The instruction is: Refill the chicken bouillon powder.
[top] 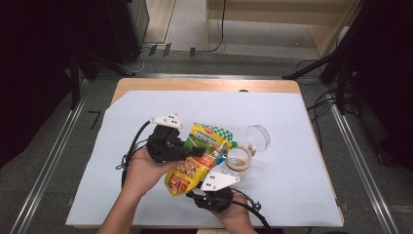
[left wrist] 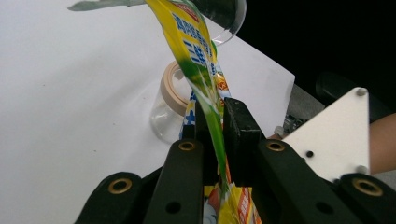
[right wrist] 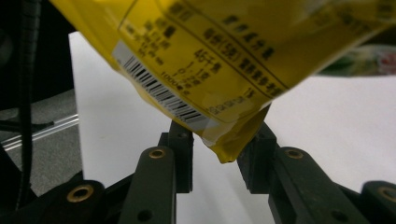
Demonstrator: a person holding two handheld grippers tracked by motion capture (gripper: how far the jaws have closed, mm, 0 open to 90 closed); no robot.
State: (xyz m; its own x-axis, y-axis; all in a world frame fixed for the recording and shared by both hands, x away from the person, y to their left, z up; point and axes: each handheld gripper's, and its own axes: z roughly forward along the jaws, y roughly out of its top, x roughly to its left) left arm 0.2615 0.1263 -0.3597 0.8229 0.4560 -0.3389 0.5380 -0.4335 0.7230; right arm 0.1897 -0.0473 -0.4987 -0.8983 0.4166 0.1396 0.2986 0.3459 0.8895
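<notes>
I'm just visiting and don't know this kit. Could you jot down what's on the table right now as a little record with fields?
Surface: white sheet over a wooden table
Main item: yellow pouch with green top, lifted over the sheet
Left hand-held gripper: jaws clamped on the pouch's thin edge
Right hand-held gripper: jaws apart, the pouch's bottom corner between them, not pressed
Nearby: open glass jar with tan rim, beside the pouch
Also: clear round lid, lying just beyond the jar
</notes>
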